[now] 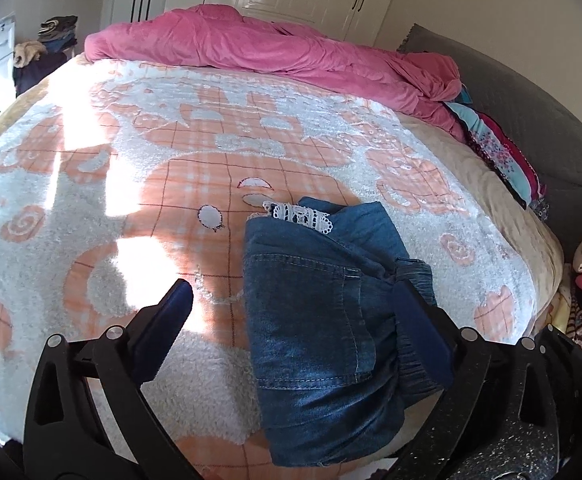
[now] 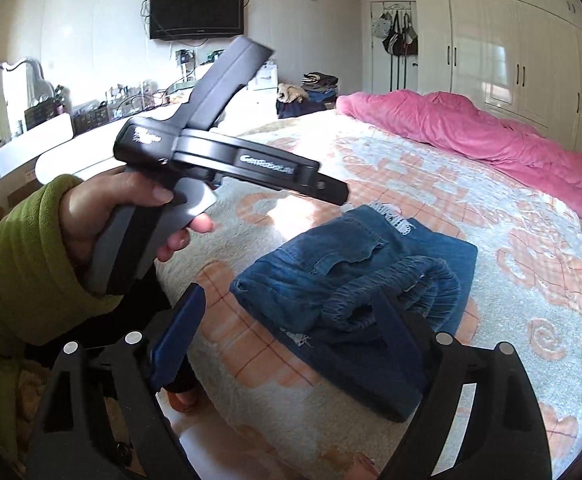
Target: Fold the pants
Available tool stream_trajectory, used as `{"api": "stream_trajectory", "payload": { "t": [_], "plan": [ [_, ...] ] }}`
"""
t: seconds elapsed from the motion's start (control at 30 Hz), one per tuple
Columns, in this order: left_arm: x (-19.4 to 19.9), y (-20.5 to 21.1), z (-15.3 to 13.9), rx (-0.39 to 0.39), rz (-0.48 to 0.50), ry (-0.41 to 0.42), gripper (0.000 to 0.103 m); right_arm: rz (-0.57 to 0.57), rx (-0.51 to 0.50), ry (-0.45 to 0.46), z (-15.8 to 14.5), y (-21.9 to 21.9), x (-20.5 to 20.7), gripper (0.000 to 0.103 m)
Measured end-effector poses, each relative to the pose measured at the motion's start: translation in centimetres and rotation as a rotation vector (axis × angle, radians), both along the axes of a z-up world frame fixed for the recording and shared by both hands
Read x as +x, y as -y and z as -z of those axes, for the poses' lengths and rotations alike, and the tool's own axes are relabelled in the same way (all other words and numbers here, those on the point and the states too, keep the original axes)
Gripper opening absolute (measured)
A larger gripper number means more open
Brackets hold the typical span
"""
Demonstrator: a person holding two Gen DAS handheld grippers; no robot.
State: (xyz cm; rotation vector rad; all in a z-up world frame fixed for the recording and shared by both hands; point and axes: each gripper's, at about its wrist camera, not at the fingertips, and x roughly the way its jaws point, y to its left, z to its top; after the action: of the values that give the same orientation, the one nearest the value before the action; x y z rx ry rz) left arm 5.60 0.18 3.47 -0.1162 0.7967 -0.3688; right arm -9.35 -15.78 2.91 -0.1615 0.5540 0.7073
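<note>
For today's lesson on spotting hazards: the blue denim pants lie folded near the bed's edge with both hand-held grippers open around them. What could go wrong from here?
1. The right finger of the left hand-held gripper overlaps the folded blue denim pants; pulling away might snag the elastic waistband and undo the fold.
2. The bundle sits close to the edge of the fluffy white-and-orange blanket, so a nudge could slide it off.

Fuzzy green sleeve (image 2: 15,248), black tool (image 2: 227,160), seemingly blue-padded
</note>
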Motion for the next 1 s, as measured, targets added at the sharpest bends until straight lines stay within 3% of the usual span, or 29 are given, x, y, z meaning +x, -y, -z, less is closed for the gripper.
{"api": "stream_trajectory", "payload": {
  "t": [0.37, 0.67, 1.0],
  "plan": [
    [-1.5, -1.7, -1.1, -0.01, -0.044, 0.03, 0.093, 0.16, 0.04, 0.026, -0.9, 2.6, 0.9, 0.085],
    [-2.5, -3.2, -1.3, -0.016, -0.066, 0.039, 0.093, 0.31, 0.066, -0.032, -0.5, 5.7, 2.7, 0.085],
    [-1.8, -3.0, 1.1, -0.025, -0.061, -0.029, 0.093, 0.424, 0.077, -0.124, 1.0, 8.0, 4.6, 0.085]
  ]
}}
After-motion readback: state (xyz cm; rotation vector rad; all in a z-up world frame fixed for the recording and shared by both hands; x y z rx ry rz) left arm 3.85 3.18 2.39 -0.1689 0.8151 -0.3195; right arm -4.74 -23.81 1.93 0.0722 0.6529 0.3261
